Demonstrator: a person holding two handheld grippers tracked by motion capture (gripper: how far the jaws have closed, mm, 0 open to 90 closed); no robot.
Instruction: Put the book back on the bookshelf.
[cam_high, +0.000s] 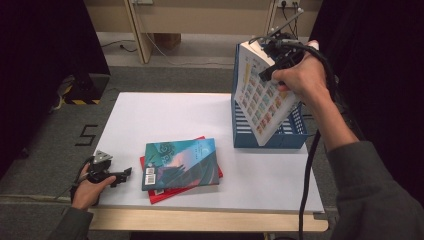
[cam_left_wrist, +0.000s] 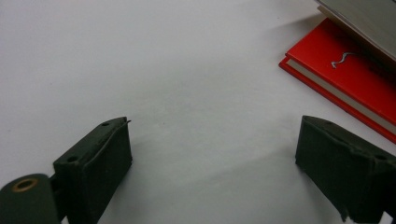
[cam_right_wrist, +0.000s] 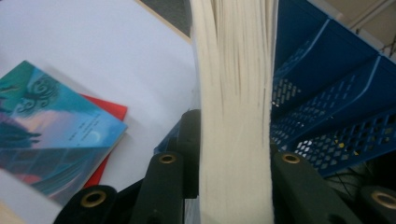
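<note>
R gripper (cam_high: 280, 62) at 1 o'clock, fingers clamped on a thick book (cam_high: 260, 95), tilted, lower end inside the blue rack (cam_high: 240, 135). L gripper (cam_high: 112, 176) at 8 o'clock on the white surface (cam_high: 165, 115), fingers wide, nothing between. Teal book (cam_high: 180, 162) lies on red book (cam_high: 165, 194) w/ both near 6 o'clock, just right of L gripper.

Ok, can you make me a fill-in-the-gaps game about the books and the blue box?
1. The right hand-held gripper is shut on a white ____.
2. That thing is tilted over the ____ file rack.
3. On the table, the teal book lies on top of a ____ book.
4. The left hand-held gripper has its jaws ____, with nothing between them.

Missing words: book; blue; red; open
</note>
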